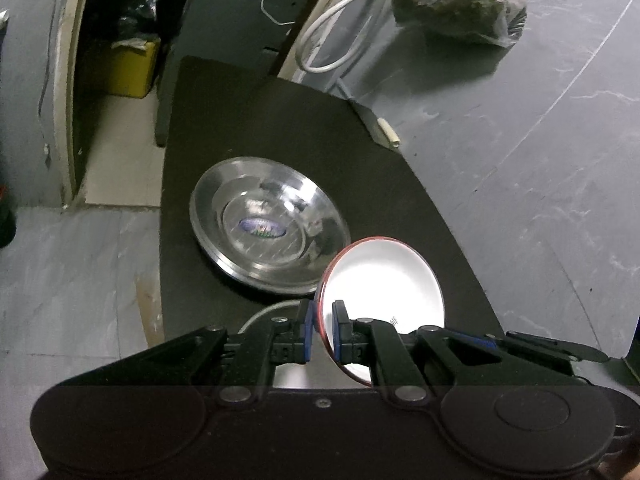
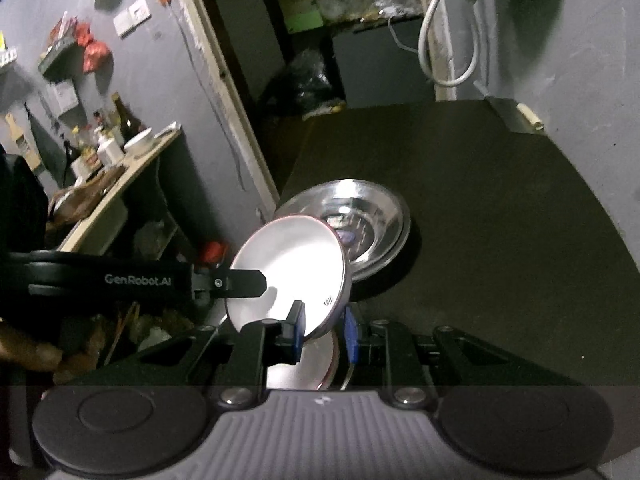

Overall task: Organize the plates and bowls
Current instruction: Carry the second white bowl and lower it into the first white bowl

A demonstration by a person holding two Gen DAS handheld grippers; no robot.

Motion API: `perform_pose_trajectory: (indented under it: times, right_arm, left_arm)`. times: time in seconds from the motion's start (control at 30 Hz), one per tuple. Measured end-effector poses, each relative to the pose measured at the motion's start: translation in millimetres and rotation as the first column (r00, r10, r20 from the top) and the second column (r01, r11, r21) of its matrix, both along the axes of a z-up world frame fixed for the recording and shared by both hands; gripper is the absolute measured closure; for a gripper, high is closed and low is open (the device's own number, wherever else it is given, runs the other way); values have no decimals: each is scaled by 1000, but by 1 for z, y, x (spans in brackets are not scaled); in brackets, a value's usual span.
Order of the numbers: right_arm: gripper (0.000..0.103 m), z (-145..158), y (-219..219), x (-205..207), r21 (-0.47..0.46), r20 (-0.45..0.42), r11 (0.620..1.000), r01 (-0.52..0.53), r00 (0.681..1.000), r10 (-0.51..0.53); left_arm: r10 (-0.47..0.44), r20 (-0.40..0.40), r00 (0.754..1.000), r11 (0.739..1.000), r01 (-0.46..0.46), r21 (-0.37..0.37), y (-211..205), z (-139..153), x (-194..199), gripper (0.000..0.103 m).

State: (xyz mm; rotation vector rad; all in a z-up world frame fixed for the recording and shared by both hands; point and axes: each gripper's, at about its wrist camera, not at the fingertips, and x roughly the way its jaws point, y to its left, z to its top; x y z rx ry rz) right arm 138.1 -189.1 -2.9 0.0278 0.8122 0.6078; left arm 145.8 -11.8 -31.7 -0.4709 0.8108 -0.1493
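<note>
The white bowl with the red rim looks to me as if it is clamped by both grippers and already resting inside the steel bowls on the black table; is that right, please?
Not quite: the white bowl, clamped by the left gripper and the right gripper, is not yet inside the steel bowls. The left wrist view shows it tilted, beside them above the black table.

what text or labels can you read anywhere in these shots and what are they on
"GenRobot.AI": white lettering on the side of the left gripper, seen in the right wrist view.
Blue oval sticker in the steel bowl: printed, but too blurred to read.
Small dark mark inside the rim of the white bowl: too small to read.
White plate on the wall: no legible text.
</note>
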Motion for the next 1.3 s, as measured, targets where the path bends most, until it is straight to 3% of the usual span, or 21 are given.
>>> perform_pose_trajectory:
  times: [0.53,1.3]
  right_arm:
    - [80,-11,11,1,-72,-78,996,-52,996,46]
    - [79,-21,15,9,-64,-135,994,-91,987,82]
  left_arm:
    - [0,-111,994,1000,-2,-23,-1,-24,-13,92]
    - [35,-156,987,999,-36,-1,-3,-29,-14,91]
